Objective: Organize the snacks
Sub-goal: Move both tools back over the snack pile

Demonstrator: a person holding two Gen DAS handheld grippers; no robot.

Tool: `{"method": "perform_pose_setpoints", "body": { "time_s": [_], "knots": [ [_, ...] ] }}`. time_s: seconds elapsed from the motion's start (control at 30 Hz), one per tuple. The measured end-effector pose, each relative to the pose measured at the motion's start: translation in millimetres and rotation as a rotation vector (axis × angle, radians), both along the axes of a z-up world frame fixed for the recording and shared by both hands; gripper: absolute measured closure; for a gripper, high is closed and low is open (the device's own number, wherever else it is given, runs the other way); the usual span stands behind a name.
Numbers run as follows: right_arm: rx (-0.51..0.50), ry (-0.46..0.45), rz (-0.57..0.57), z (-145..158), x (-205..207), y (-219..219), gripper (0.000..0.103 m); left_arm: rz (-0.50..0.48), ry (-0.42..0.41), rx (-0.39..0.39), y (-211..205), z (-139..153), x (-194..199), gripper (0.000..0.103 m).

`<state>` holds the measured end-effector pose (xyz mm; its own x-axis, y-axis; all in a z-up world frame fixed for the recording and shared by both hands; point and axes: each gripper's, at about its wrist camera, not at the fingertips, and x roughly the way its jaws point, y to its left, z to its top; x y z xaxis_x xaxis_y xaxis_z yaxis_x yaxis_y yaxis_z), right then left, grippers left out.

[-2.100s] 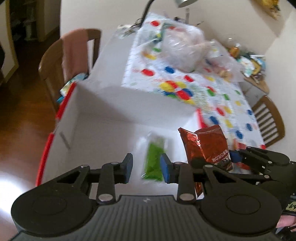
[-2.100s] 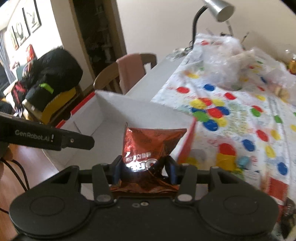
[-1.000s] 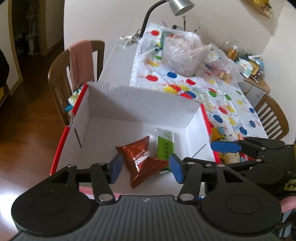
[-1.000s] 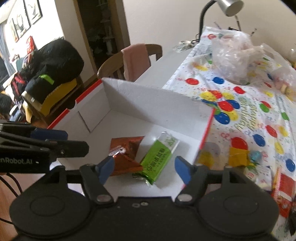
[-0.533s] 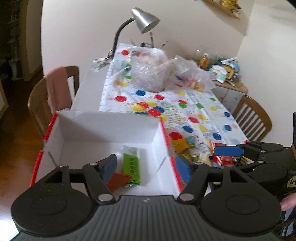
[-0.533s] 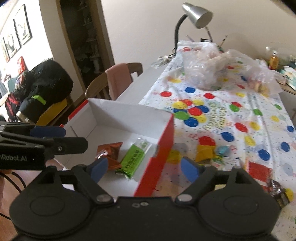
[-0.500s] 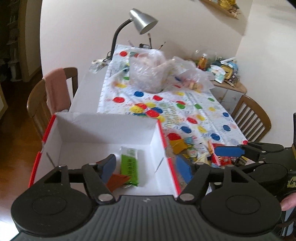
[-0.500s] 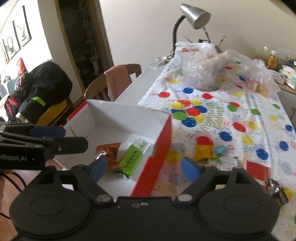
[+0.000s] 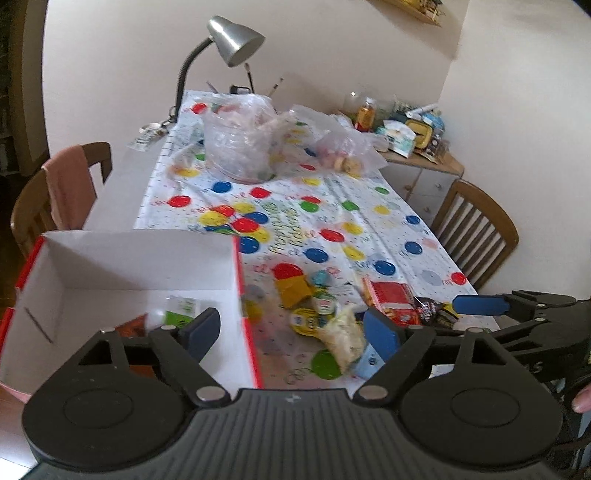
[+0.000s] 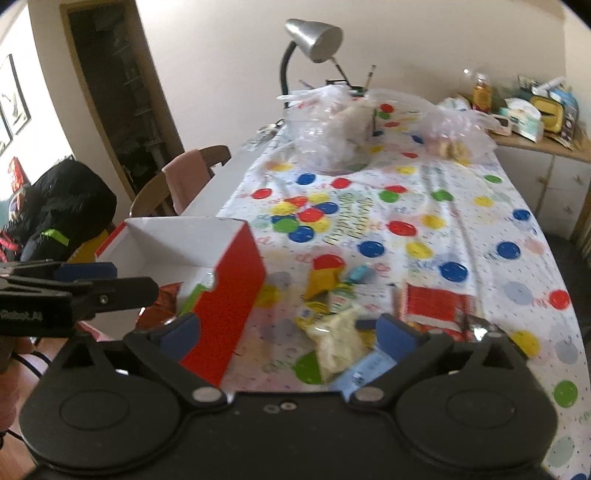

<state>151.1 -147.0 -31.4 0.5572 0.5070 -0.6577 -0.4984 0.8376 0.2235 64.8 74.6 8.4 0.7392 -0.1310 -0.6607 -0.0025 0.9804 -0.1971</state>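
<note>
Both grippers swung right, off the box toward the loose snack pile; jaws have just been opening, nothing between them. Left gripper (image 9: 291, 328) spread and empty, right gripper (image 10: 290, 332) at its widest, empty. Red-brown chip bag (image 9: 131, 325) and green bar (image 9: 181, 308) lie inside the red-and-white box (image 9: 110, 258) at 9 o'clock. Snack pile (image 10: 332, 317) sits at 12 on the polka-dot tablecloth (image 10: 461, 236); desk lamp (image 10: 314, 35) beyond.
</note>
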Motion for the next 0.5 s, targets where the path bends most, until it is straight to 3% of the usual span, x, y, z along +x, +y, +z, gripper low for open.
{"method": "perform_pose_setpoints", "body": {
  "time_s": [0.23, 0.33, 0.5],
  "knots": [
    [-0.011, 0.002, 0.006, -7.6, 4.4, -46.7, 0.000, -0.013, 0.029, -0.018, -39.8, -16.4, 13.5, 0.017],
    [-0.017, 0.014, 0.009, -13.3, 10.0, -66.0, 0.000, -0.015, 0.047, -0.011, -55.2, -26.4, 19.3, 0.007],
    [-0.061, 0.016, 0.000, -26.2, 23.1, -90.2, 0.000, -0.002, 0.077, -0.034, -73.8, -42.4, 32.3, 0.001]
  ]
}}
